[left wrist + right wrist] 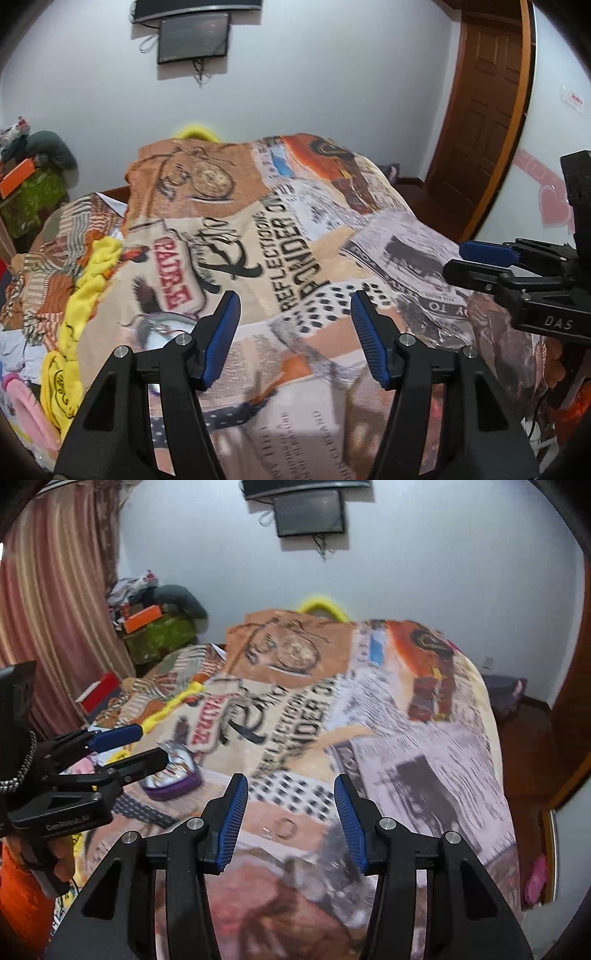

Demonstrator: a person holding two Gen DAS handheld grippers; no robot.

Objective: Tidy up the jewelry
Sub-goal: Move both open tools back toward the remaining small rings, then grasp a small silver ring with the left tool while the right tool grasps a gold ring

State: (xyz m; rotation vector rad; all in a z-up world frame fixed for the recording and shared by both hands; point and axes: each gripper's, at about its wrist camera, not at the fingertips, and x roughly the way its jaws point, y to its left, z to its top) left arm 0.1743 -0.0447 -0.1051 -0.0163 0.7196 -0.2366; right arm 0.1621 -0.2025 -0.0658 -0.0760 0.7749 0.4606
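Observation:
A purple jewelry case lies open on the printed blanket, with shiny pieces inside. It also shows in the left wrist view, partly behind my left finger. A small ring-like piece lies on the blanket between my right fingers, a little ahead. My left gripper is open and empty above the blanket, its tips next to the case; it also shows in the right wrist view. My right gripper is open and empty; it also shows at the right of the left wrist view.
The blanket covers a bed. A yellow cloth and striped fabric lie at its left. A green box with an orange item stands by the curtain. A wooden door is at the right.

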